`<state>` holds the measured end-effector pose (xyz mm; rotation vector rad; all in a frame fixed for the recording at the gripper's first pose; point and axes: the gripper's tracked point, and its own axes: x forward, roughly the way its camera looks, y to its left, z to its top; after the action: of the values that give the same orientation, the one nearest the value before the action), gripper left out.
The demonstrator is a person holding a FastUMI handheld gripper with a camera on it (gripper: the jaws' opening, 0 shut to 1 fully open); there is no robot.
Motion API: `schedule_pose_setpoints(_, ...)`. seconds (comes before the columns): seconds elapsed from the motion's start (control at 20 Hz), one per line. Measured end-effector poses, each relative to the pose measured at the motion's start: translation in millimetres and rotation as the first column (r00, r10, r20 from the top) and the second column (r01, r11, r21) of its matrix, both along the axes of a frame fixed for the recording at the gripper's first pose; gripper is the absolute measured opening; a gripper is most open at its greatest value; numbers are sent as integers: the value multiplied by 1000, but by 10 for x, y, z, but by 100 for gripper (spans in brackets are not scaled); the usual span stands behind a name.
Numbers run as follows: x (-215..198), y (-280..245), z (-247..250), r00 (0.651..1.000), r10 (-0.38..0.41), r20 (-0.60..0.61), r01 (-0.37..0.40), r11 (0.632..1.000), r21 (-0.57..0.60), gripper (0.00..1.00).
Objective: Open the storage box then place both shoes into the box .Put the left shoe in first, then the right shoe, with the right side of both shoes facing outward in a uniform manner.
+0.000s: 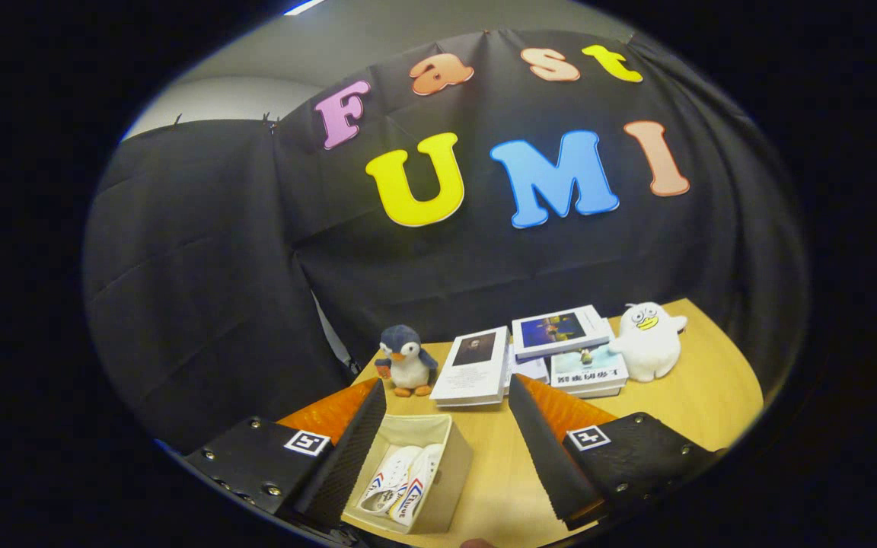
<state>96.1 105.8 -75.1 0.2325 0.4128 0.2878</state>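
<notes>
The box [438,476] sits on the worktop [712,396] between the fingers of the tool [446,426], nearer the left one; the tool is spread wide, pinching nothing. Two white shoes [400,487] with red and blue stripes lie side by side inside the open beige box. Beyond the fingers stand two plush toys, a penguin [406,359] and a white duck [648,340], around a few books [530,358].

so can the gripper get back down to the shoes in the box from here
Probably yes. The gripper is open with the open-topped box between its fingers, and both shoes lie uncovered inside it, with nothing over them.
</notes>
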Motion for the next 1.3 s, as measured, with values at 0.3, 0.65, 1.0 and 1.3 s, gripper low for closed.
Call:
schedule_pose_setpoints(0.3,-74,-740,356,981,-115,158,131,987,-91,97)
schedule_pose_setpoints(0.65,-196,-1255,430,948,-200,246,238,961,-138,97)
schedule_pose_setpoints(1.0,-175,-1426,548,929,-224,296,268,956,-118,98)
schedule_pose_setpoints(1.3,-146,-1413,598,923,-219,318,267,956,-118,97)
